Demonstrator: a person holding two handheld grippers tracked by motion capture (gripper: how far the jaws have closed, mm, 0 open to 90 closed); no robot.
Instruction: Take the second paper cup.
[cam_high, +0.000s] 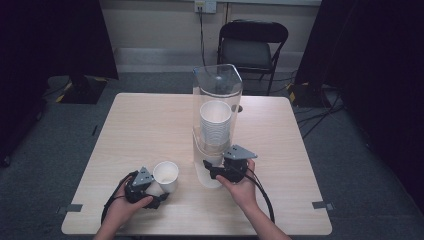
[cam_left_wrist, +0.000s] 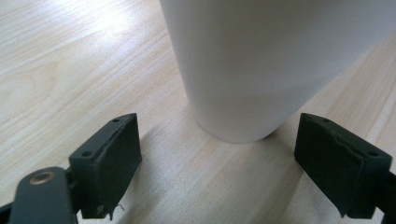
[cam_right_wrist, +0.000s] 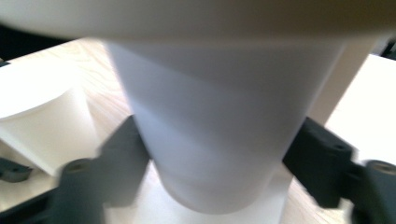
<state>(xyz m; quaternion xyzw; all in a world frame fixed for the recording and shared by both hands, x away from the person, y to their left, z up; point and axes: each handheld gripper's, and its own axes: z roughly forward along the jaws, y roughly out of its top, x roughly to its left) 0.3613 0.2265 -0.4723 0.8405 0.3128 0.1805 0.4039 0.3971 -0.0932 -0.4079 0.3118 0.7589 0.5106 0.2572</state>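
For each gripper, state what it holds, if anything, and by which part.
Left gripper: nothing; jaws open beside the cup. Right gripper: jaws around the dispenser's lowest cup, near its base; contact unclear.

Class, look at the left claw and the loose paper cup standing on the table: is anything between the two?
Nothing visible stands between them. The left claw is open, its jaws either side of the paper cup's base, with bare wooden table between. The cup dispenser stands off to the side, by the right claw.
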